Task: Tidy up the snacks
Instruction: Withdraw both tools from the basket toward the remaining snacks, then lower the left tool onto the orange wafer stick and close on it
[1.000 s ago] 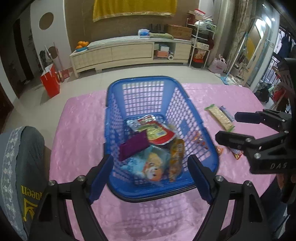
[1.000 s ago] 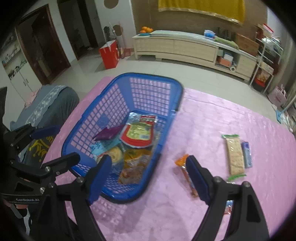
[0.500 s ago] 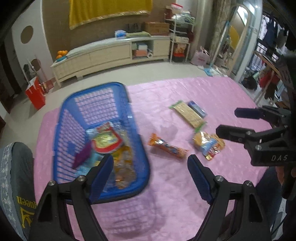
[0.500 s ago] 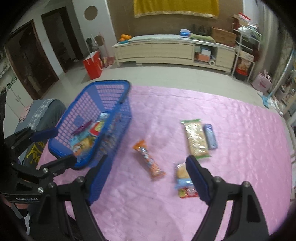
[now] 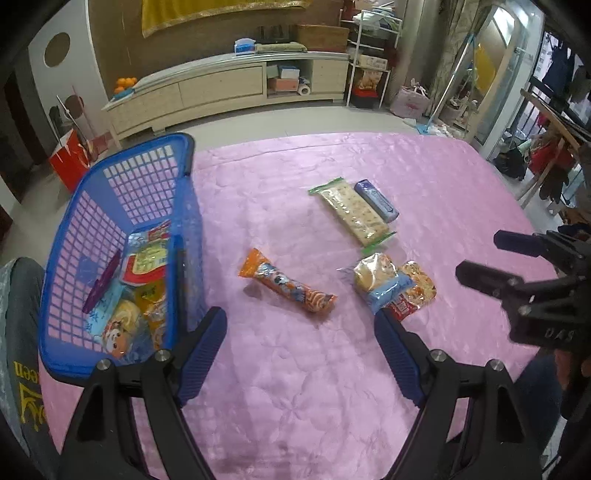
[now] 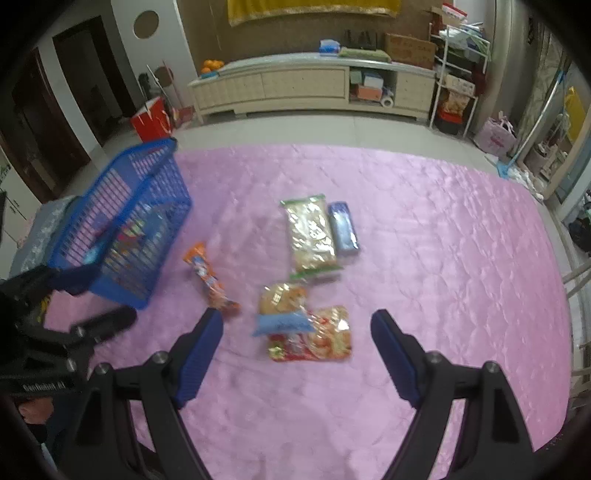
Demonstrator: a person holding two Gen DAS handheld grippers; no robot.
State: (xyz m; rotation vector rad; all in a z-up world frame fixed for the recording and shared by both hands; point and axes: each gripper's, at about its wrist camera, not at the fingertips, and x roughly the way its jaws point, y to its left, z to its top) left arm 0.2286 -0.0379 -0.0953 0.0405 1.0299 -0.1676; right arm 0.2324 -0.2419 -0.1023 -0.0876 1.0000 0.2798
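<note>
A long cream sideboard (image 5: 229,88) is standing at twelve o'clock against a brown wall, a yellow cloth (image 5: 221,9) hanging above. Grey tiled floor (image 5: 258,118) is stretching before it; a white shelf rack (image 5: 373,62) is standing at one o'clock.

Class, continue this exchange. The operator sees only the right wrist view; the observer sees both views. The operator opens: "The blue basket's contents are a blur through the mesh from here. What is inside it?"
Observer: The left wrist view looks into the blue basket. A flat purple packet leans against its left wall, next to a red-rimmed packet.
Operator: Anything at the near end?
Observer: Yes, a pale blue packet with a cartoon face lies by the near wall.
Operator: Is the left gripper carrying something?
Observer: No. The left gripper is open with nothing between its fingers, and the orange packet lies on the cloth just ahead of it.
</note>
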